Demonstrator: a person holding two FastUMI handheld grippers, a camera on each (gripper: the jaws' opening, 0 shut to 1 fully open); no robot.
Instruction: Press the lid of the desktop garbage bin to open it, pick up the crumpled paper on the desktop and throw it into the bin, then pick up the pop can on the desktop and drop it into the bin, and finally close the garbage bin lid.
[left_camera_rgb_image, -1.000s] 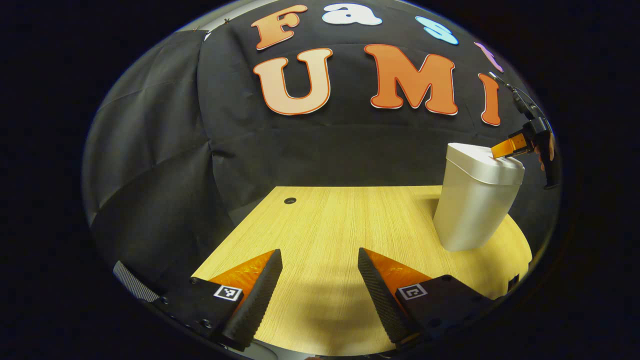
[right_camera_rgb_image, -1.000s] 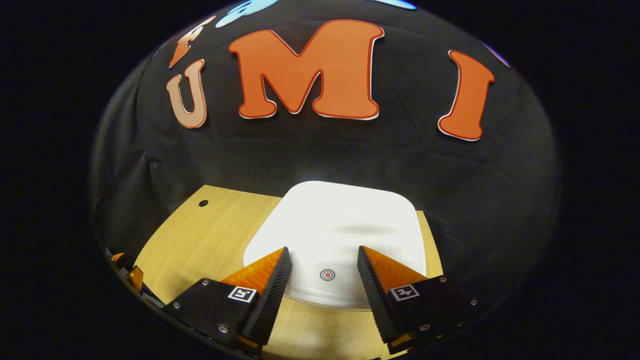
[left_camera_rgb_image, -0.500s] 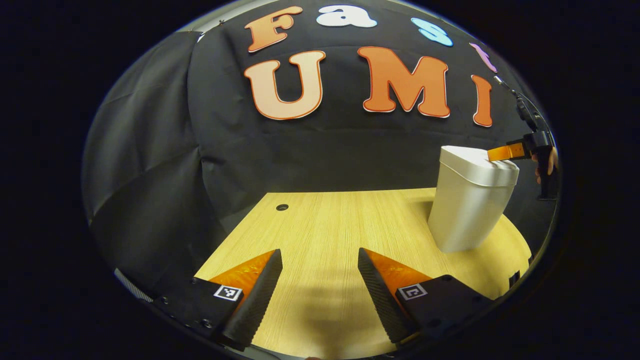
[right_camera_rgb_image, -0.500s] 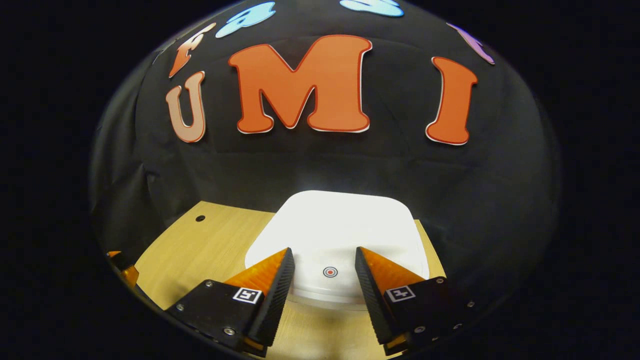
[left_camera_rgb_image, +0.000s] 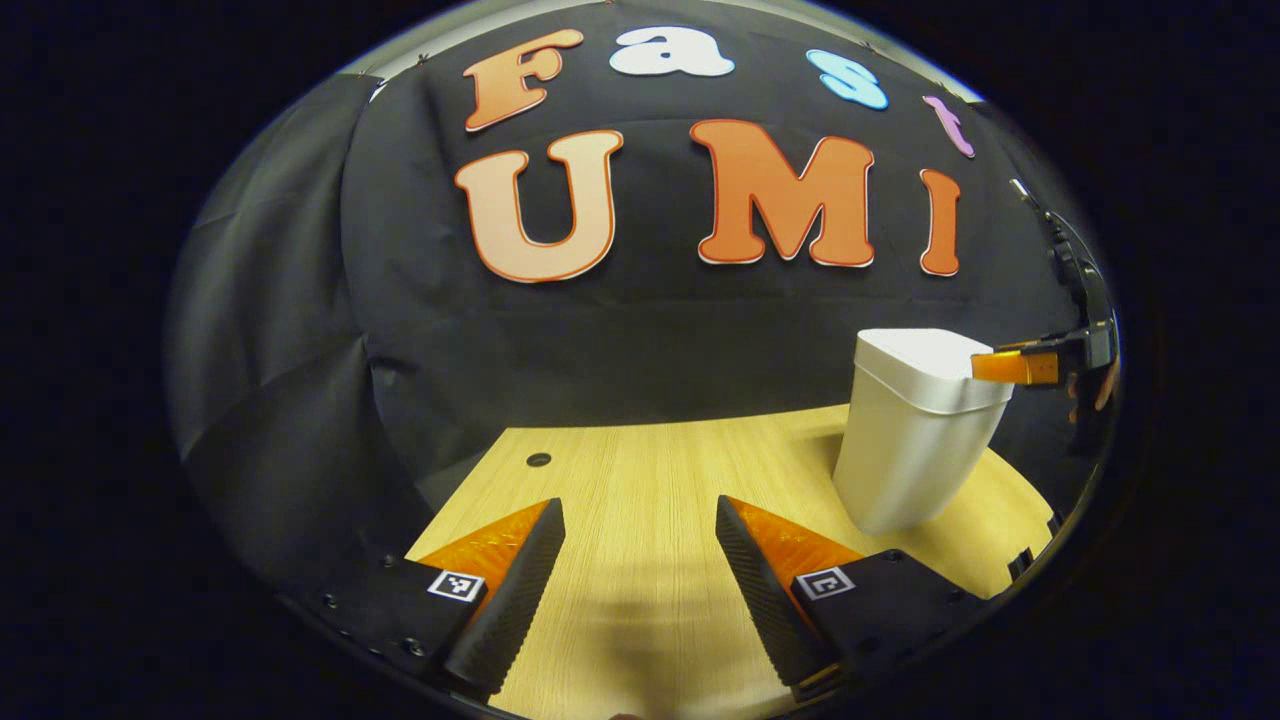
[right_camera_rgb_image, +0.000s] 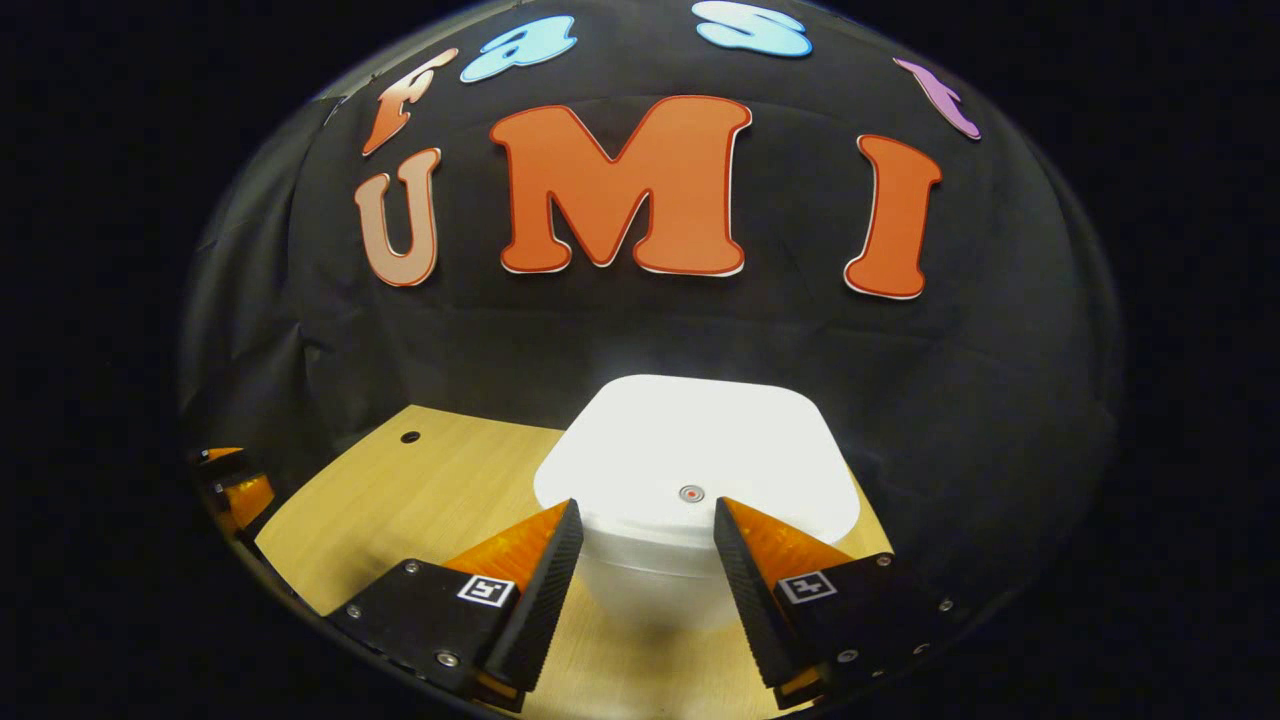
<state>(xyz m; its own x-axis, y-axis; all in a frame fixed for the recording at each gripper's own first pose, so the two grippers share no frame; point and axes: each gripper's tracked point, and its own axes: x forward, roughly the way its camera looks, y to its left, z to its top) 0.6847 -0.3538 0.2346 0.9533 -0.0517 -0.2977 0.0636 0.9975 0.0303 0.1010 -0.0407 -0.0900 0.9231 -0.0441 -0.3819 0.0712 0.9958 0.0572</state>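
Observation:
The white desktop bin (left_camera_rgb_image: 915, 430) stands upright on the right of the wooden table (left_camera_rgb_image: 640, 470), its lid (right_camera_rgb_image: 700, 450) lying flat and shut, with a small red dot (right_camera_rgb_image: 690, 493) near its front edge. My right gripper (right_camera_rgb_image: 640, 512) is open, its fingertips level with the lid's near rim and either side of it, nothing between them. In the left gripper view the right gripper (left_camera_rgb_image: 1015, 367) sits at the lid's right edge, held by a hand (left_camera_rgb_image: 1090, 390). My left gripper (left_camera_rgb_image: 640, 520) is open and empty, low over bare table left of the bin.
Black cloth walls close off the back and left of the table. A small round hole (left_camera_rgb_image: 539, 459) lies in the tabletop at the far left. In the right gripper view the left gripper (right_camera_rgb_image: 235, 490) shows at the far left edge.
My right gripper has drawn back and down from above the lid to its near rim. The left gripper view has tilted upward a little. The lid stays shut.

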